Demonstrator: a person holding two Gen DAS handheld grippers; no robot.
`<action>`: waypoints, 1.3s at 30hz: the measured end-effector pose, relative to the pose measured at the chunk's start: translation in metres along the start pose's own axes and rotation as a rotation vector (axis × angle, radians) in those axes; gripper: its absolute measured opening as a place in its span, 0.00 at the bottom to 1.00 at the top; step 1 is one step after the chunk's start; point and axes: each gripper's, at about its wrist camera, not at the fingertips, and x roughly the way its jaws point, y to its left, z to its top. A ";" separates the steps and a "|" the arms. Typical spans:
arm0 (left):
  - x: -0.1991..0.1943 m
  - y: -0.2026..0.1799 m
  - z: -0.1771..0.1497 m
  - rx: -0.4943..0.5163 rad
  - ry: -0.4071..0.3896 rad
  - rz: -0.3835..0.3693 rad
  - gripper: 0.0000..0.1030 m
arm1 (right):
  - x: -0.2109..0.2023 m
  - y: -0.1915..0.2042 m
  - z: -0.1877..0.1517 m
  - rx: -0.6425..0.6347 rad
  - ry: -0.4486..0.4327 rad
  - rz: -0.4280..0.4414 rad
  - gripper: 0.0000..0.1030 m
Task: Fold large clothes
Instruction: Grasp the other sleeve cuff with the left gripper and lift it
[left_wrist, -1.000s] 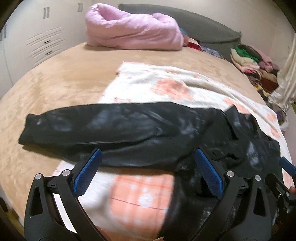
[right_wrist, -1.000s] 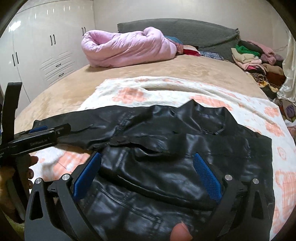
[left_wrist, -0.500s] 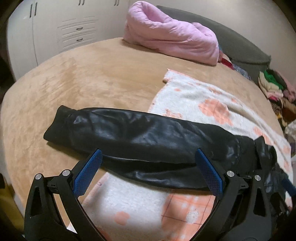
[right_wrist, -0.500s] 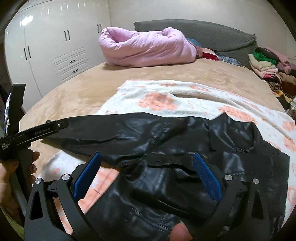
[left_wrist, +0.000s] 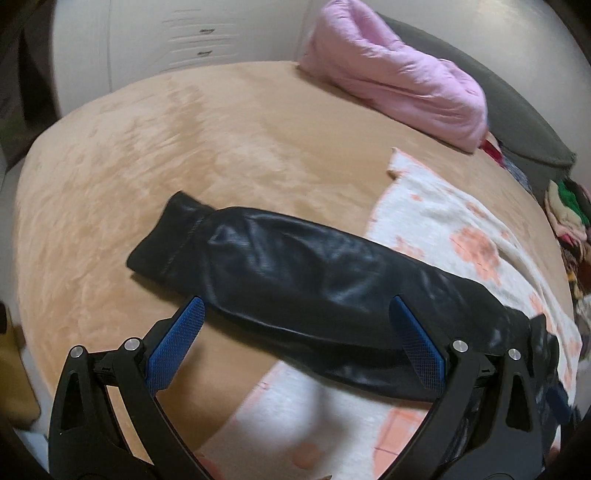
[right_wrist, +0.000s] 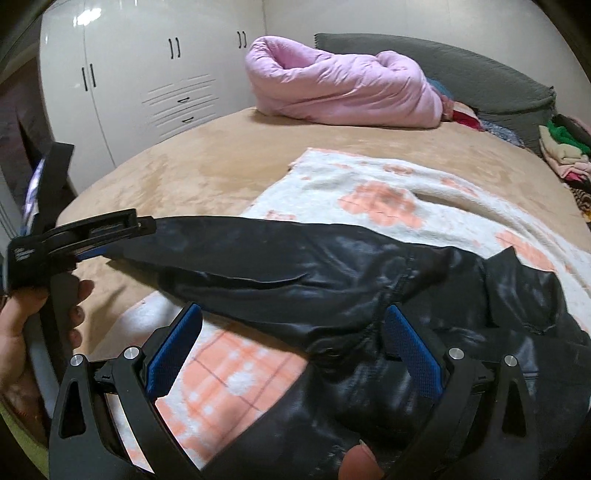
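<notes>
Left wrist: sleeve cuff (left_wrist: 166, 240) nearer, larger.

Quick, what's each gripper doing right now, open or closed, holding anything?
Left gripper: open, holding nothing, over the jacket sleeve.
Right gripper: open, holding nothing, over the jacket.

Jacket (left_wrist: 317, 280) lies on blanket (left_wrist: 436, 221), sleeve (left_wrist: 207, 243) reaching left onto bed (left_wrist: 184, 147).

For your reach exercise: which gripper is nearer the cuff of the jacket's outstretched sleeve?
Left. The left gripper sits over the sleeve, a little short of the cuff. The right gripper is back at the armpit, by the jacket body.
</notes>
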 end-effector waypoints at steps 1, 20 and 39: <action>0.004 0.006 0.001 -0.017 0.013 0.002 0.91 | 0.001 0.001 -0.001 0.000 0.003 0.000 0.96; 0.064 0.062 0.008 -0.278 0.105 -0.065 0.33 | -0.035 -0.060 -0.039 0.123 0.006 -0.058 0.96; -0.099 -0.049 0.018 0.024 -0.347 -0.412 0.01 | -0.097 -0.124 -0.108 0.291 -0.036 -0.166 0.96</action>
